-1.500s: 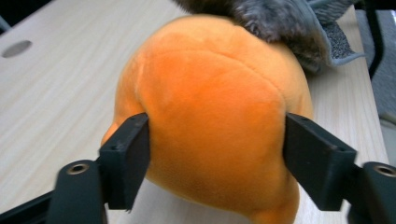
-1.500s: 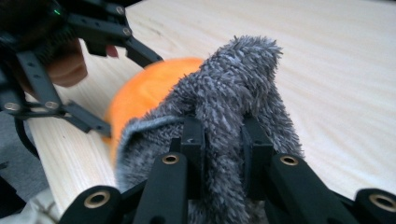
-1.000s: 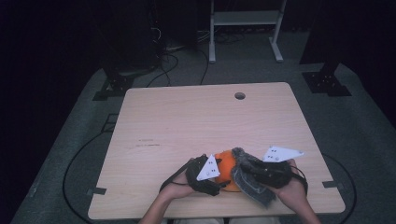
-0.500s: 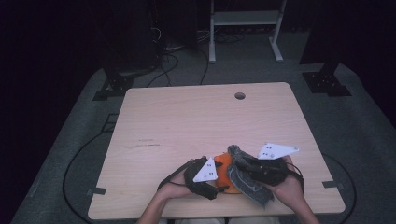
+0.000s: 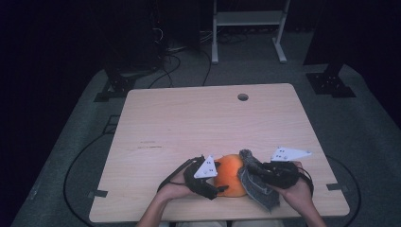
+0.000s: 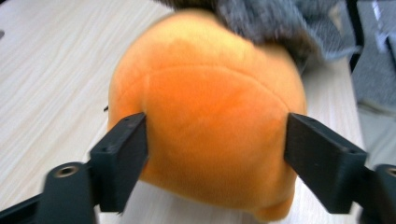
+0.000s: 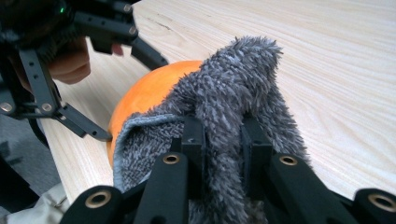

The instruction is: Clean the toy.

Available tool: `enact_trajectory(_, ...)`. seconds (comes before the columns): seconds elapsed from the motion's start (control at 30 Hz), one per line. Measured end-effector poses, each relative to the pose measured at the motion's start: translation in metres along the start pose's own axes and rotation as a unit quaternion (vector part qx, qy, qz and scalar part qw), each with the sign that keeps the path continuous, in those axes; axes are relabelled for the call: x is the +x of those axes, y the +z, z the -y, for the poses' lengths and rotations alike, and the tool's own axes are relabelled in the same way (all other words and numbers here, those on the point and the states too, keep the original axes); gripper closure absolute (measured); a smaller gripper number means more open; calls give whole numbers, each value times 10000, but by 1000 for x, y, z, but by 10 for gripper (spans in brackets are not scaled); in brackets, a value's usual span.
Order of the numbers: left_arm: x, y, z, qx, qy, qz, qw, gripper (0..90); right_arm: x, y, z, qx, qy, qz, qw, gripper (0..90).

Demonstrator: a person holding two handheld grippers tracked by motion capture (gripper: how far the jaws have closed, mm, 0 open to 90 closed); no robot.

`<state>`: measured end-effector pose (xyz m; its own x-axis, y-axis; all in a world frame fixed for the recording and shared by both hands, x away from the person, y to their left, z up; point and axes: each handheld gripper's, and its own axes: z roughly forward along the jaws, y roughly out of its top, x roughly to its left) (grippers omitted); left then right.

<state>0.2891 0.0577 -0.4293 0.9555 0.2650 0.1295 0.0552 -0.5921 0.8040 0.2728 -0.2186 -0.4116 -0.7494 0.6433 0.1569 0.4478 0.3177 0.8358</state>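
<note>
two grippers engaged: left gripper (image 6: 215, 140) spread wide, jaws pressed on both sides of the orange plush ball (image 6: 210, 126); right gripper (image 7: 223, 140) pinched narrow on grey fuzzy cloth (image 7: 238, 88), apparently draped against the ball.

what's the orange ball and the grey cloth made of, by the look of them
Orange ball: likely plush, with a short velvety matte nap and stitched seams. Grey cloth: seemingly fluffy microfibre or chenille, with long shaggy fibres and a smoother woven edge.

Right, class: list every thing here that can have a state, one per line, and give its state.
Round orange plush ball: resting on the table, clamped at both sides.
Grey fuzzy cloth: bunched, pinched, draped on the ball.
Left gripper: shut on the ball.
Right gripper: shut on the cloth.
</note>
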Motion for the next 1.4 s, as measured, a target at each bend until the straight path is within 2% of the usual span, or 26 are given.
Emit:
enact_trajectory(0.03, 1, 2, -3, -190, -162, -115, 9996, 146, 8, 1, -3, 17, -186, 44, 9998, 746)
enact_trajectory(0.1, 0, 3, -4, -194, -128, -178, 9996, 135, 15, 4, -5, 4, -325, -60, 9995, 746)
enact_trajectory(0.17, 0, 4, -2, -190, -189, -141, 9995, 169, 15, 5, -4, 17, -366, -26, 9993, 744)
enact_trajectory(0.27, 1, 4, 0, -48, -215, -154, 9996, 215, 7, 3, -1, -43, -193, -105, 9997, 743)
enact_trajectory(0.3, 2, 3, 2, 83, -187, -151, 9997, 225, -6, 3, 6, -29, 34, -116, 9999, 741)
enact_trajectory(0.33, 2, 3, 2, 83, -187, -151, 9997, 229, -6, 3, 6, -29, 34, -116, 9999, 741)
enact_trajectory(0.37, 4, 1, 6, 166, -266, -96, 9995, 230, -16, 3, 13, 49, 240, -39, 9997, 741)
enact_trajectory(0.43, 5, -1, 8, 277, -255, -61, 9993, 232, -21, 2, 17, 49, 454, -54, 9989, 741)
enact_trajectory(0.53, 6, -2, 8, 365, -192, -42, 9991, 237, -16, 0, 12, -44, 341, -27, 9994, 741)
enact_trajectory(0.57, 7, -3, 11, 372, -212, -10, 9991, 237, -9, 0, 6, -149, 214, -60, 9996, 741)
enact_trajectory(0.63, 9, -4, 13, 339, -275, 22, 9990, 237, -8, 4, 6, -94, 165, -77, 9998, 741)
enact_trajectory(0.7, 10, -4, 14, 355, -250, 30, 9991, 236, -11, 6, 9, -72, 241, -118, 9996, 741)
enact_trajectory(0.77, 9, -4, 14, 330, -263, 29, 9991, 236, -22, 9, 18, 3, 503, -172, 9986, 741)
enact_trajectory(0.83, 9, -4, 14, 341, -256, 33, 9991, 235, -27, 9, 23, 187, 554, -17, 9983, 741)
enact_trajectory(0.93, 9, -5, 14, 349, -228, 28, 9991, 234, -29, 6, 24, 227, 596, 43, 9980, 741)
enact_trajectory(0.97, 8, -4, 13, 325, -200, 34, 9993, 234, -28, -1, 16, -68, 642, -56, 9979, 741)
enact_trajectory(1.0, 7, -4, 13, 334, -180, 28, 9993, 234, -28, -1, 16, -68, 642, -56, 9979, 741)
enact_trajectory(1.03, 5, -3, 11, 316, -138, 45, 9994, 232, -22, -4, 5, -336, 602, -282, 9972, 741)
enact_trajectory(1.1, 5, -3, 10, 305, -99, 63, 9995, 223, -15, -3, -2, -397, 481, -406, 9972, 740)
enact_trajectory(1.2, 4, -6, 5, 217, -20, 172, 9996, 172, -7, 3, -5, -258, 300, -452, 9982, 738)
enact_trajectory(1.23, 7, -6, 3, 93, -215, 209, 9995, 148, -4, 10, -3, -13, 161, -415, 9990, 735)
enact_trajectory(1.27, 7, -6, 3, 93, -215, 209, 9995, 119, -4, 10, -3, -13, 161, -415, 9990, 735)
enact_trajectory(1.3, 10, -3, 2, 144, -443, 146, 9988, 88, -9, 10, 1, 101, 329, -587, 9977, 735)
enact_trajectory(1.33, 10, -3, 2, 144, -443, 146, 9988, 55, -11, 9, 2, 115, 328, -581, 9977, 735)
enact_trajectory(1.37, 12, 4, 1, 302, -627, 110, 9975, 18, -12, 7, 3, 136, 320, -570, 9978, 735)
enact_trajectory(1.4, 12, 4, 1, 302, -627, 110, 9975, 17, -12, 7, 5, 145, 312, -576, 9977, 735)
